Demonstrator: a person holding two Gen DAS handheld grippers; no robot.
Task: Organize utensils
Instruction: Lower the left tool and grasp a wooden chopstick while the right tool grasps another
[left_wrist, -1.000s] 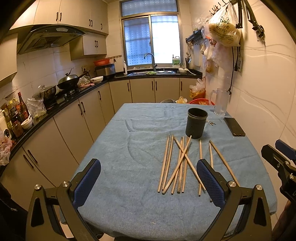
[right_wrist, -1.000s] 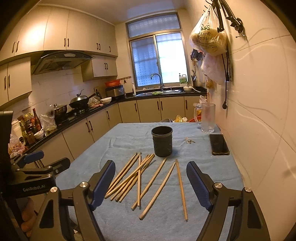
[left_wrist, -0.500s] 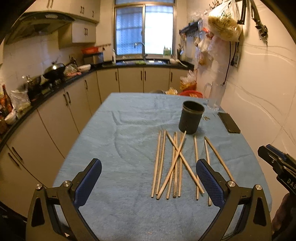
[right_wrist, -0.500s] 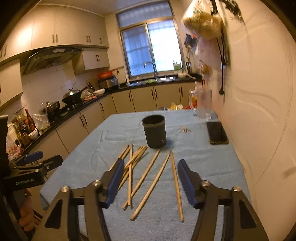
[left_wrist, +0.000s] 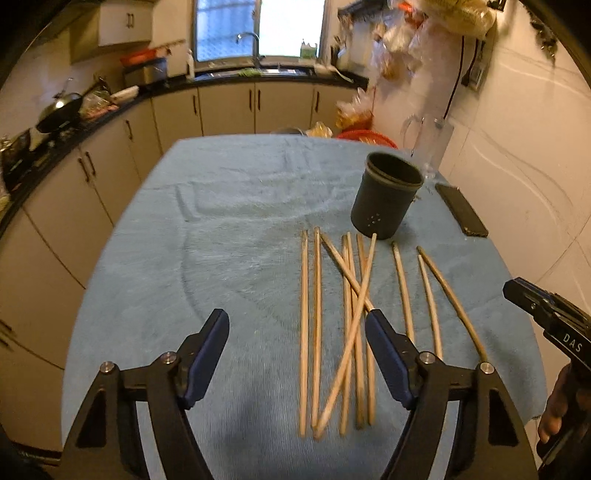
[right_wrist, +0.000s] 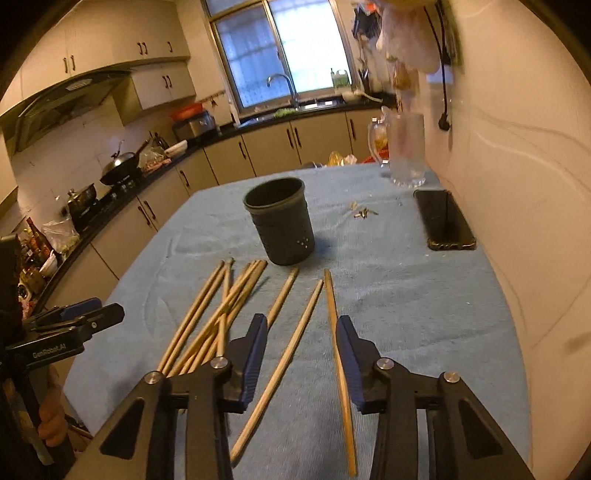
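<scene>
Hidden: we lose the near ends of several wooden chopsticks behind the left gripper; the hanging bags on the wall are blurred.
Surface: we see a blue towel-covered table in a kitchen with cream cabinets.
Task things: chopsticks lie loose before the dark round holder cup, none inside it as far as we see.
Writing: "GenRobot.AI" on the left gripper body, "DAS" on the right.
Left gripper: jaws wide, just been closing, over the crossed bundle, not gripping.
Right gripper: jaws narrower, just been closing; two single chopsticks between them, untouched.
Beside: black phone, clear glass pitcher.
</scene>
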